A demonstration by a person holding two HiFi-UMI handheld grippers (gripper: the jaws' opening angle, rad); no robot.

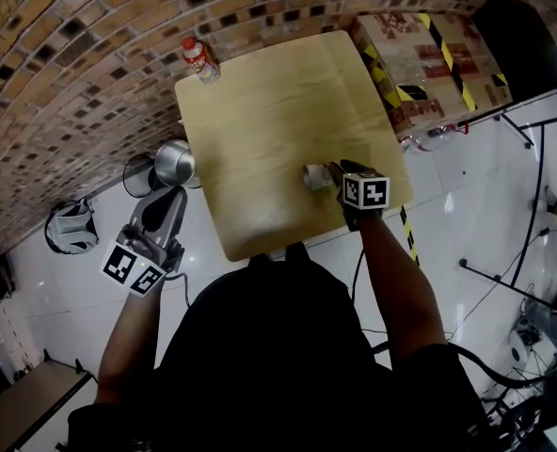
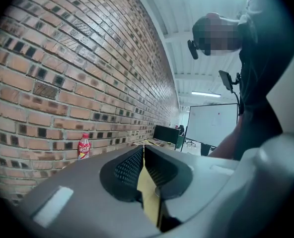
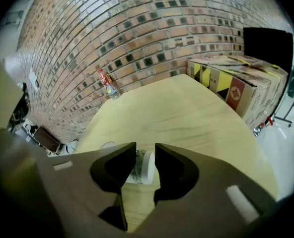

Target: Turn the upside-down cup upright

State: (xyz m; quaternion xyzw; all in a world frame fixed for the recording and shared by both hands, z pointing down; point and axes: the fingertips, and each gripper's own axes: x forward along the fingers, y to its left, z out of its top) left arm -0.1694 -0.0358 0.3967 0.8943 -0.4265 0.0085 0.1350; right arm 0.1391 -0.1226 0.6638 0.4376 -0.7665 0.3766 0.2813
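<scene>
An office-like lab: red brick wall point(image 3: 152, 24), a white whiteboard point(image 2: 211, 125) and dark monitor point(image 2: 166, 133) beyond the left jaws.

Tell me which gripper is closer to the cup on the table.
Right. The right gripper sits at the cup; the left gripper is off the table, far to the cup's left.

No legible text is found. Print on the red-labelled plastic bottle point(image 1: 199, 58) at the table's far left corner and on the black-and-yellow-striped cardboard box point(image 1: 429, 59), far right, is too small to be read.
</scene>
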